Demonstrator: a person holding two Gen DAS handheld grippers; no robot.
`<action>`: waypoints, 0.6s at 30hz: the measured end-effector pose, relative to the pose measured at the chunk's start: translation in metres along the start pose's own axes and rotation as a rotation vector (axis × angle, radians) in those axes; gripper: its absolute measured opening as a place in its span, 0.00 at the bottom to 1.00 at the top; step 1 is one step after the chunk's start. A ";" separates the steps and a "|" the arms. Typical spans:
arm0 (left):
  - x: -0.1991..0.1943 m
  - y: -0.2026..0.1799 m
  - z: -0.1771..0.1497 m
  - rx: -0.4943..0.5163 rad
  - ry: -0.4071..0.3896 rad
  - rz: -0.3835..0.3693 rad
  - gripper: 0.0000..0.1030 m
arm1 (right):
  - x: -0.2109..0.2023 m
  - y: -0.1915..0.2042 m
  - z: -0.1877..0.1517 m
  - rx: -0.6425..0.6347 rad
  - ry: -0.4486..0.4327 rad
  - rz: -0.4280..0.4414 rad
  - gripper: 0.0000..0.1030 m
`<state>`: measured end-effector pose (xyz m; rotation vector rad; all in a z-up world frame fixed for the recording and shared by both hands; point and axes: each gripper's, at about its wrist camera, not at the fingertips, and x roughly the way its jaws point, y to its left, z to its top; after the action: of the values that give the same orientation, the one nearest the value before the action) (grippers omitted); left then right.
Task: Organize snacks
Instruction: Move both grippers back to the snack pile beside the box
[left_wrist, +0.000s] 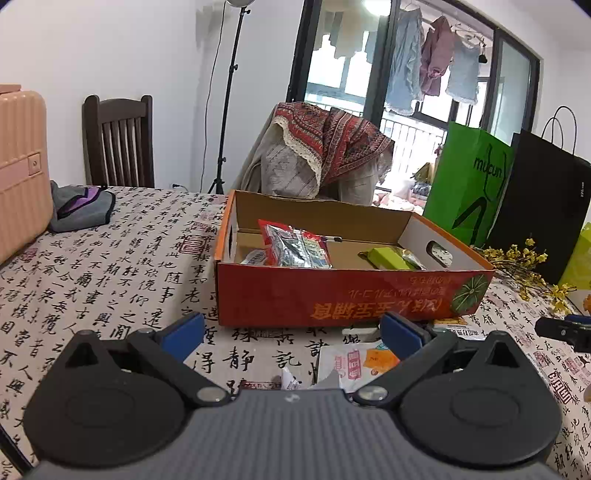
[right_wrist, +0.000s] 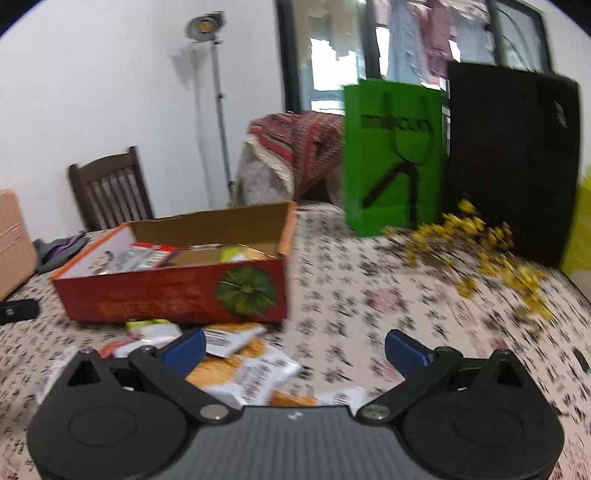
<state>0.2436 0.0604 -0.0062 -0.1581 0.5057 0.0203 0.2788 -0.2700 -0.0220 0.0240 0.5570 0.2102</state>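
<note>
Left wrist view: left gripper (left_wrist: 291, 332) is hovering low over the tablecloth (left_wrist: 110, 280) w/ jaws spread wide, nothing btwn them. Orange box (left_wrist: 351, 295) is sitting just ahead, open-topped. Inside it a red snack pack (left_wrist: 295, 245) is leaning at the left-centre and a green pack (left_wrist: 391, 257) is lying toward the right end. A white-orange snack pack (left_wrist: 354, 363) is lying on the cloth in front of the box, just by the right blue finger. Green bag (left_wrist: 469, 184) and black bag (left_wrist: 543, 206) are standing behind-right, yellow flowers (left_wrist: 524, 266) lying beside them.

Right wrist view (blurry): right gripper (right_wrist: 295, 349) is also hanging w/ jaws wide apart, gripping nothing. Loose snack packs (right_wrist: 243, 365) are lying scattered on the cloth under and left of its fingers, in front of the box (right_wrist: 177, 291). Box contents are showing but too smeared to tell apart.
</note>
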 end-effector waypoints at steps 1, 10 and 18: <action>0.003 0.001 -0.002 -0.001 0.006 -0.002 1.00 | 0.000 -0.004 -0.001 0.012 0.004 -0.013 1.00; 0.015 0.022 -0.007 -0.072 0.054 0.014 1.00 | 0.028 0.000 -0.020 -0.045 0.150 -0.056 1.00; 0.013 0.024 -0.005 -0.088 0.053 0.017 1.00 | 0.016 0.002 -0.025 -0.064 0.177 -0.050 1.00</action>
<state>0.2515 0.0833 -0.0201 -0.2404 0.5592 0.0554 0.2786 -0.2653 -0.0518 -0.0714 0.7256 0.1818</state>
